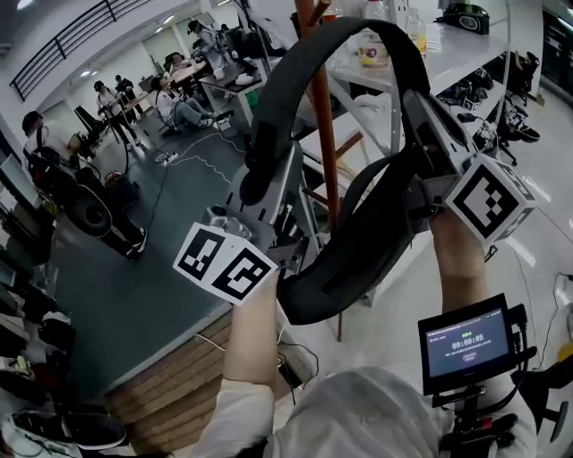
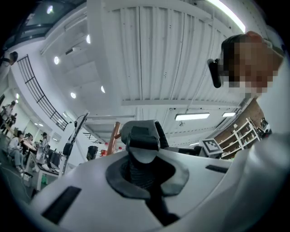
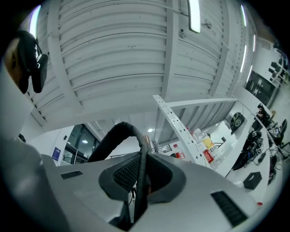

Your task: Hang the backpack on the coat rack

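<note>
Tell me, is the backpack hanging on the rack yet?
No: left gripper and right gripper hold its strap aloft before the rack pole.

This is a large open lab or workshop hall. A white metal shelving rack (image 1: 448,54) carries bottles (image 1: 372,49). Left of the rack, well apart from it, people (image 1: 179,106) sit at worktops (image 1: 222,83), and cables (image 1: 192,163) trail over the grey floor (image 1: 152,295). Above the rack spans a ribbed white ceiling (image 3: 118,50) with strip lights (image 3: 195,16) (and a railed gallery (image 1: 81,36) high to the rack's left).
</note>
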### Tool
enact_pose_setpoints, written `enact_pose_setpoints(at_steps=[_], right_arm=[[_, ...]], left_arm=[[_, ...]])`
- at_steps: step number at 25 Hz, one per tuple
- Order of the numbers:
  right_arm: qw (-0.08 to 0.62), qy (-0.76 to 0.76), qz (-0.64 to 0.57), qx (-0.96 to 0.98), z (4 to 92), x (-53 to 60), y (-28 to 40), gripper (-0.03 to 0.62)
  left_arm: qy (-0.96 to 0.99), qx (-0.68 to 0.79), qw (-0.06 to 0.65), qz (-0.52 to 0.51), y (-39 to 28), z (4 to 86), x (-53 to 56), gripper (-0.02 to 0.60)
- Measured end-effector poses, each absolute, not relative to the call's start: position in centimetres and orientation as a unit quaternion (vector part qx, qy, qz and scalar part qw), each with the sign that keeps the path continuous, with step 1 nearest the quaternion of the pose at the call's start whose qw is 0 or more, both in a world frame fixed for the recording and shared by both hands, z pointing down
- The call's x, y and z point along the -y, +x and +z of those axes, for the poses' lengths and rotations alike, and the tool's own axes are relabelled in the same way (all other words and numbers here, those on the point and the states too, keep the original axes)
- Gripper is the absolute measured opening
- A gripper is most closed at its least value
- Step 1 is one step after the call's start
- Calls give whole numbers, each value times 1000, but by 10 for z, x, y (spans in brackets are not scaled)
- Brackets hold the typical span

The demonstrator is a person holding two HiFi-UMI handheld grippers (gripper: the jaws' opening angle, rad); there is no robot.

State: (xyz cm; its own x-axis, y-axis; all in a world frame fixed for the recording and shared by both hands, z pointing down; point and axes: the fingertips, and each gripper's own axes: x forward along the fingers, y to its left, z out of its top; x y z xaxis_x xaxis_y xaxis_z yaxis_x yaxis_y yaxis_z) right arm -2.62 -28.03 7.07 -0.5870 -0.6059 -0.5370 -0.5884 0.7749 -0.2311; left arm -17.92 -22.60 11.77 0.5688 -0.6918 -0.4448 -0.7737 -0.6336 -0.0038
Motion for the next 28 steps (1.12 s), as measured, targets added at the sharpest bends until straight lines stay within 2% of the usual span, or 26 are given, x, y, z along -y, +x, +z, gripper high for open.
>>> enact_pose_setpoints(at_steps=[8, 13, 21, 28], right_arm=[[303, -372, -12, -877, 17, 318, -28, 44], [280, -381, -21, -881, 4, 346, -37, 44], [236, -389, -33, -890, 13, 402, -88, 44], [186, -404, -47, -895, 49, 422, -106, 46]], left_arm=[[-876, -428, 118, 187, -173, 67, 259, 5], [-875, -441, 97, 174, -174, 62, 292, 5], [-870, -456, 37, 181, -219, 83, 362, 5], [-868, -479, -6, 128, -214, 132, 393, 5]])
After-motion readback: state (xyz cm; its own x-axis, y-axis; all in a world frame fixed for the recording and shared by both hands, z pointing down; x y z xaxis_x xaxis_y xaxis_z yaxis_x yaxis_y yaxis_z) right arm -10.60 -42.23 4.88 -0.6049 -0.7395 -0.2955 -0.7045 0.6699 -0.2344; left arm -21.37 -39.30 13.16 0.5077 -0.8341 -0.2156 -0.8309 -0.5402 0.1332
